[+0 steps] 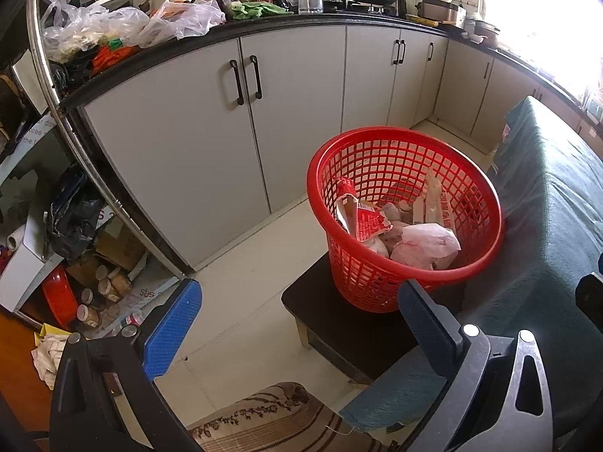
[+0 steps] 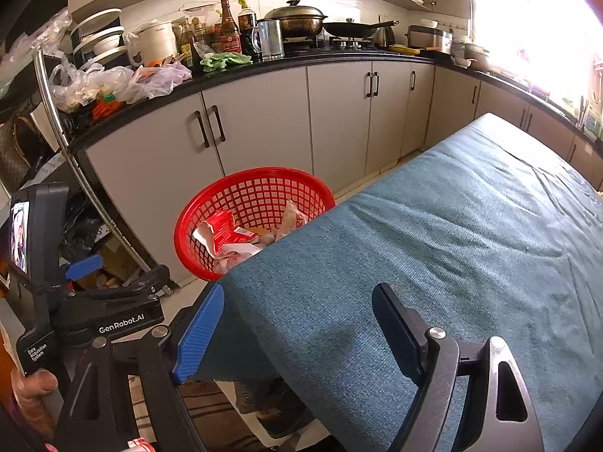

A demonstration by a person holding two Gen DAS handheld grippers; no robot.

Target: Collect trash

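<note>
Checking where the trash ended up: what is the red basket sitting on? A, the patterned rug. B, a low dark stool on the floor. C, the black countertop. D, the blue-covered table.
B: the red basket rests on a low dark stool beside the covered table.

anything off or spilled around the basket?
Nothing spilled. The red basket sits upright on a small dark stool, trash inside it. Only oddity: it sits toward the stool's far side rather than centred. The table's teal cloth shows no trash. Both grippers, left and right, are open and empty.
</note>
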